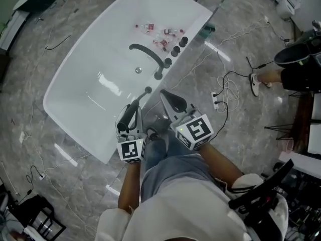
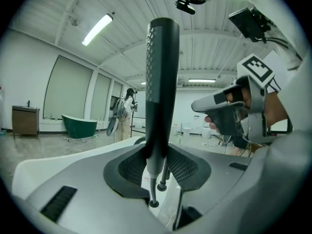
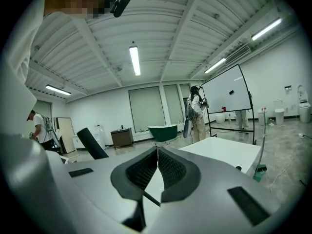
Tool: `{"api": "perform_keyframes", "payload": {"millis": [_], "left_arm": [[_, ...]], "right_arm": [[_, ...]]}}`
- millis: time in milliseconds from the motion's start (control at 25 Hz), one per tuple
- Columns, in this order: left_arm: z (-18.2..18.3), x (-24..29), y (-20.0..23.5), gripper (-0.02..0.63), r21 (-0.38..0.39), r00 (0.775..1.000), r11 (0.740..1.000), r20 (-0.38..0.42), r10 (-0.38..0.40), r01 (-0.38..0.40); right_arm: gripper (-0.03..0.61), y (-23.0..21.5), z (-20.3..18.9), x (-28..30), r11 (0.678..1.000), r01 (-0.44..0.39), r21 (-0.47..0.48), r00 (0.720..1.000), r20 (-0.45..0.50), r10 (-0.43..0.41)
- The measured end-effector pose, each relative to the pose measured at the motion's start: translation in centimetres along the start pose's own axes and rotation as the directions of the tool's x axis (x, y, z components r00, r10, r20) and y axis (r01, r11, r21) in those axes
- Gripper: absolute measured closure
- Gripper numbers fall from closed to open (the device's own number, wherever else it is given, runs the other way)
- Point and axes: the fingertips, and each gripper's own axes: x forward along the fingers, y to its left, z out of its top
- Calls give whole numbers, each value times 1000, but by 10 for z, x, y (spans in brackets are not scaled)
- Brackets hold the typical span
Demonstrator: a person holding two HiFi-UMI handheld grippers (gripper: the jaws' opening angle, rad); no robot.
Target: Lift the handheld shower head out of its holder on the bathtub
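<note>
The shower head (image 2: 161,72) stands upright, pinched between the left gripper's (image 2: 157,164) fingers (image 2: 130,165); the right gripper's (image 3: 157,165) fingers (image 3: 139,172) are pressed together, empty.

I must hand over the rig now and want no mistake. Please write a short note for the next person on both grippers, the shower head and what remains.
Left gripper: shut on the shower head, which stands upright between its pads, above the rim of the bathtub. The hose hangs from it down to a fitting on the rim.
Right gripper: shut, nothing in it, held beside the left one.
Done: the shower head looks clear of its holder.
Left: nothing of the lift, as far as I can see. Keep the grip firm and mind the hose.
</note>
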Motion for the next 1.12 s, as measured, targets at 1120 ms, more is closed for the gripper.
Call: {"api": "perform_keyframes", "payload": {"millis": [1120], "left_arm": [[244,-126,-18,471,-99,952,994,305,-9,41]], "right_arm": [[561,61,93,-95,994,46,-95,997,71,-40]]}}
